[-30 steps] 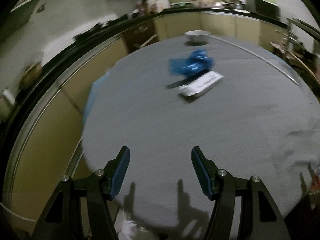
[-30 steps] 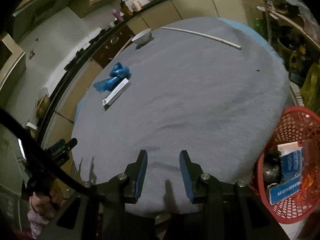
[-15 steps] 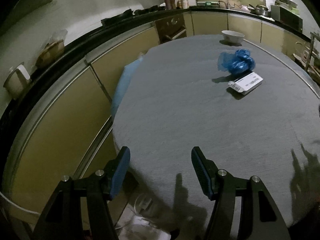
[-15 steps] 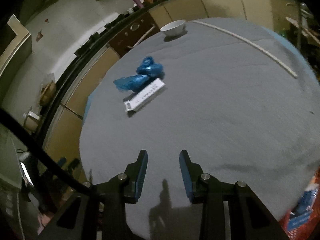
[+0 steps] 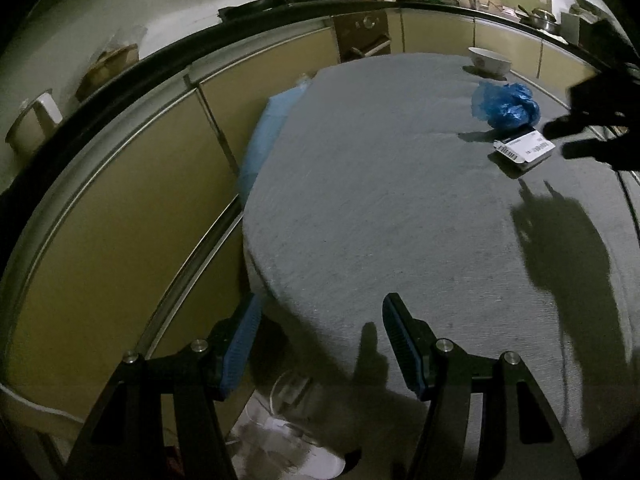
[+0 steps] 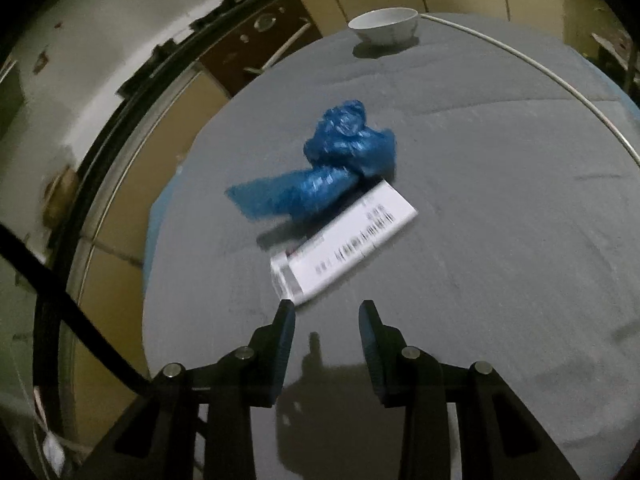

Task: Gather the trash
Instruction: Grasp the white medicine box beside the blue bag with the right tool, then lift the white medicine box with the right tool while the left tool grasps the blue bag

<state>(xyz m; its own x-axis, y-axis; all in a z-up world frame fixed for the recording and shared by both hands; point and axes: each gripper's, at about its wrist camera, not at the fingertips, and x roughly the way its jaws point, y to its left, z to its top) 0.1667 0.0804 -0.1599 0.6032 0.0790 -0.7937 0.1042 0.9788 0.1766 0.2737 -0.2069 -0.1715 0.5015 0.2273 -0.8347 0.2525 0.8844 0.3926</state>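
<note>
A crumpled blue plastic bag lies on the grey table, touching a flat white printed box. My right gripper hovers just short of the box's near end, its jaws drawn close with only a narrow empty gap. In the left wrist view the bag and box sit far right, with the right gripper as a dark shape over the box. My left gripper stands open and empty above the table's near left edge.
A white bowl stands at the table's far side, and a thin white rod lies along the right rim. A blue cushion sits beside the table's left edge. Kitchen cabinets run behind. Pale litter lies on the floor below.
My right gripper swept left across the table up to the box and bag; the red basket left its view. My left gripper drifted toward the table's left edge, and the right gripper came into its view.
</note>
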